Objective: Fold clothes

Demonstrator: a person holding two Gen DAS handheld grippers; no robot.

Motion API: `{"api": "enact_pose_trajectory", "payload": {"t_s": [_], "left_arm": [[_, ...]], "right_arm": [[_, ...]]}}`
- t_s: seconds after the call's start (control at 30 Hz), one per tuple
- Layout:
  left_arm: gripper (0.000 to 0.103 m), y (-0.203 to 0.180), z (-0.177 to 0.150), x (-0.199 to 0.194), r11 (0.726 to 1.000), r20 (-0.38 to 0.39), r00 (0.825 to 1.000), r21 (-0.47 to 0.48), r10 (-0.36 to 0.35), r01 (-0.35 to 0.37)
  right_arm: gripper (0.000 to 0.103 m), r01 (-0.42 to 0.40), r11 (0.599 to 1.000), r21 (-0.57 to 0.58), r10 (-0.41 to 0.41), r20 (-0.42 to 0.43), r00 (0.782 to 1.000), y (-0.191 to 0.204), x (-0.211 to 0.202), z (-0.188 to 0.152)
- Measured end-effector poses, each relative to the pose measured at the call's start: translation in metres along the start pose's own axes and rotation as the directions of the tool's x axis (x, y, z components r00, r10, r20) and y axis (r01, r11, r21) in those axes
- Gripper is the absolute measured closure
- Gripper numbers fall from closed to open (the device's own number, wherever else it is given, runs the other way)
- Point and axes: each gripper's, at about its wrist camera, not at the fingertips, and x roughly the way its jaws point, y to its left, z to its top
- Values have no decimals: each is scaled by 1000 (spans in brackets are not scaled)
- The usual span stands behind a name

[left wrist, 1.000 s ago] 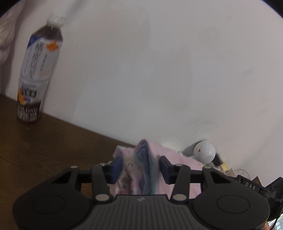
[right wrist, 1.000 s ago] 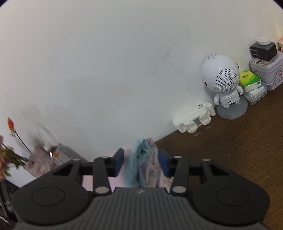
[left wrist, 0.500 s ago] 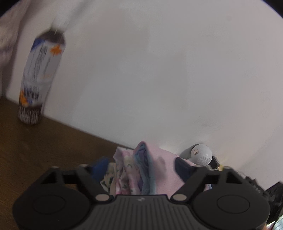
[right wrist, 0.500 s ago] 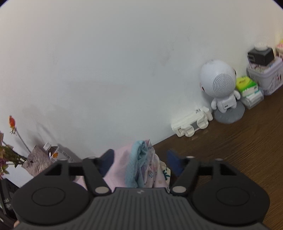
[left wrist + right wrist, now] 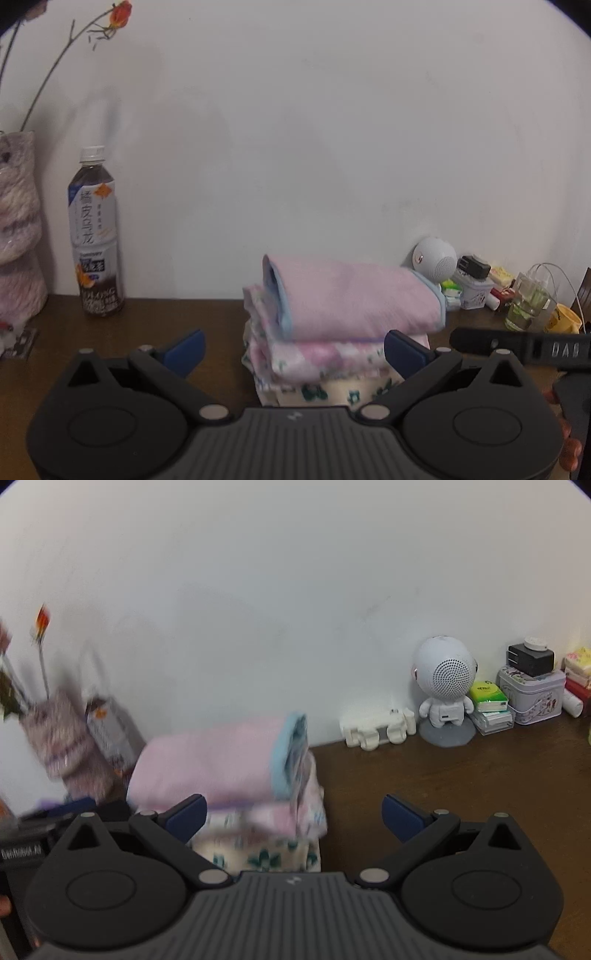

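Both of our grippers stand wide, their jaws having just been opening: the left gripper (image 5: 293, 349) and the right gripper (image 5: 293, 814) each hold nothing, with only one side of the stack of folded clothes (image 5: 343, 321) reaching between the fingers, untouched. We see the stack resting on the wooden table (image 5: 461, 786), pink piece on top, between the tea bottle (image 5: 95, 236) and the white robot figure (image 5: 445, 690).

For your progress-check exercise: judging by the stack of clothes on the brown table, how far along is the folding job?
Done: the folded pink garment lies on top of the stack of folded patterned clothes on the brown wooden table. In hand: nothing; the left tool and right tool have just been opening and stand open, clear of the cloth. Left: no unfolded clothes are in view.
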Motion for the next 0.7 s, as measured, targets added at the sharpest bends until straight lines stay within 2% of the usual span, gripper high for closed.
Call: {"api": "enact_pose_trajectory", "payload": {"t_s": [0.23, 0.7], "left_arm": [[0, -7, -23, -29, 999, -7, 999, -28, 44, -44], [0, -34, -72, -105, 998, 8, 998, -25, 56, -56]], "right_arm": [[0, 18, 993, -117, -21, -29, 999, 29, -26, -23], [0, -2, 990, -141, -4, -39, 999, 35, -95, -74]]}}
